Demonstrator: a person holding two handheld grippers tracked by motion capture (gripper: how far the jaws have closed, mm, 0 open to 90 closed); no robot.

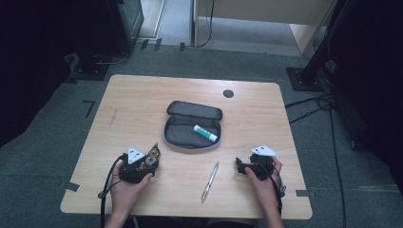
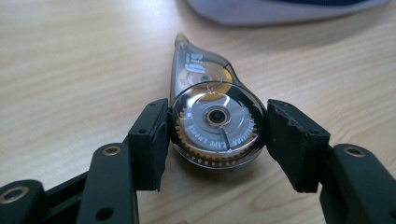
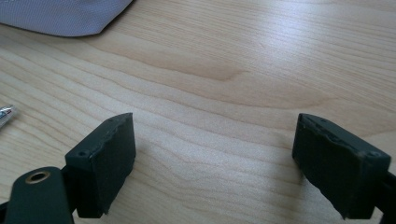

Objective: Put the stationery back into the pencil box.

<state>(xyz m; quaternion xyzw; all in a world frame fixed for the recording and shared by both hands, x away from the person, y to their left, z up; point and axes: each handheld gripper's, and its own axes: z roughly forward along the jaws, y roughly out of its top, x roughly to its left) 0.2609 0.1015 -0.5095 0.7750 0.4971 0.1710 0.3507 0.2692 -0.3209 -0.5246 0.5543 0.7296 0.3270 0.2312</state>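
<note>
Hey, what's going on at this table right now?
A person sits at a wooden table with a gripper in each hand. The left gripper is closed on a correction tape dispenser lying on the tabletop. The right gripper is open, with nothing between its jaws. An open pencil case sits mid-table with a glue stick inside, and a pen lies between the hands.

one pencil case (image 1: pixel 192 128), one glue stick (image 1: pixel 205 133), one pen (image 1: pixel 210 182), one correction tape roller (image 2: pixel 212 121), two hand-held grippers.

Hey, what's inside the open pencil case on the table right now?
A white glue stick with a green cap lies inside the open pencil case. Its dark lining and raised rim could hide smaller items.
</note>
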